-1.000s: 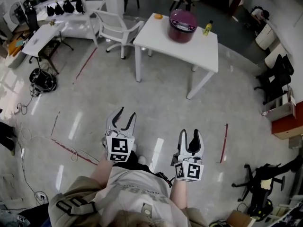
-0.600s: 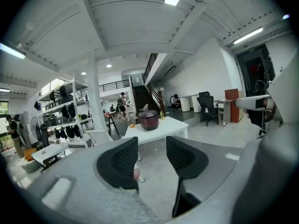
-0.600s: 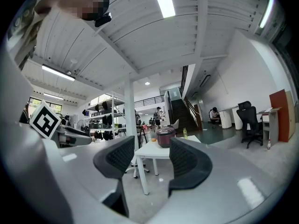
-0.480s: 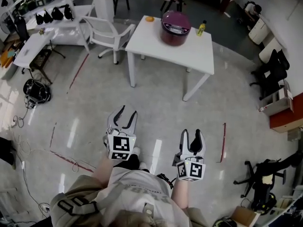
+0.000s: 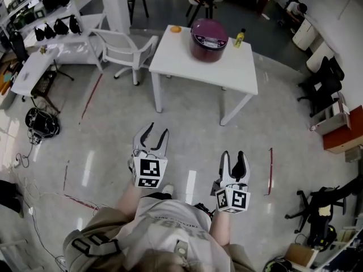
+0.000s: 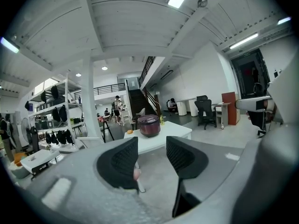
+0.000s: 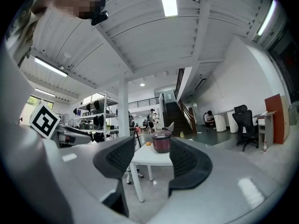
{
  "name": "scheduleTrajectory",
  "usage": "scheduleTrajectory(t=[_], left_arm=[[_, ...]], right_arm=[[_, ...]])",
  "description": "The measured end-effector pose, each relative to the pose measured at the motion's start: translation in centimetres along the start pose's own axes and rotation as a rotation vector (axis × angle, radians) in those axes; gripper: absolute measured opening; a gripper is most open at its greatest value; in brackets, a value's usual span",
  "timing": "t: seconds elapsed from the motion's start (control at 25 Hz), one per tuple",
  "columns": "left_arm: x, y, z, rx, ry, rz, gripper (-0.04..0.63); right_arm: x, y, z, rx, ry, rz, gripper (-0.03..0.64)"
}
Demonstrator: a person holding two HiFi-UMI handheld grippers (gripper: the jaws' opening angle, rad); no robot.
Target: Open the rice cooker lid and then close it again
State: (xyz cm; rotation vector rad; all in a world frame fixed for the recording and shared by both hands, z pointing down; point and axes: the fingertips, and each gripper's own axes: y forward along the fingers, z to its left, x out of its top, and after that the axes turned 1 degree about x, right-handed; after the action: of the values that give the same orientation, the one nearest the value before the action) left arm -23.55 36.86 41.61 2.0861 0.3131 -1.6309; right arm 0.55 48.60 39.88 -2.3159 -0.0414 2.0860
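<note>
Rice cooker (image 5: 209, 38), dark purple with its lid down, stands toward the far side of the white counter (image 5: 218, 72). A small orange (image 5: 176, 29) lies near the counter's far left corner and a yellow bottle (image 5: 240, 37) stands to the cooker's right; neither touches it. A white chair (image 5: 122, 47) stands just beside the counter's left end.

The person stands on the glossy floor (image 5: 187, 123), well apart from the counter, with both grippers held out in front and pointed toward it. The left gripper (image 5: 154, 132) has its jaws partly apart with nothing between the pads. In the left gripper view the cooker shows far off, just above the gap. The right gripper (image 5: 233, 156) is likewise part-way open and empty. In the right gripper view the distant cooker is framed between the two jaw tips.
</note>
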Motion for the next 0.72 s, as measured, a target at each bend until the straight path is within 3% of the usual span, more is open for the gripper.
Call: scheduleTrajectory(t=[0.32, 0.72], left_arm=[[-0.7, 1.3, 2.3, 0.005, -0.005, 0.02, 0.199], [-1.8, 5.0, 2.2, 0.006, -0.001, 0.065, 0.199]], right_arm=[[-1.1, 2.4, 0.7, -0.014, -0.014, 0.028, 0.21], [-2.6, 5.1, -3.1, -0.057, 0.008, 0.053, 0.21]])
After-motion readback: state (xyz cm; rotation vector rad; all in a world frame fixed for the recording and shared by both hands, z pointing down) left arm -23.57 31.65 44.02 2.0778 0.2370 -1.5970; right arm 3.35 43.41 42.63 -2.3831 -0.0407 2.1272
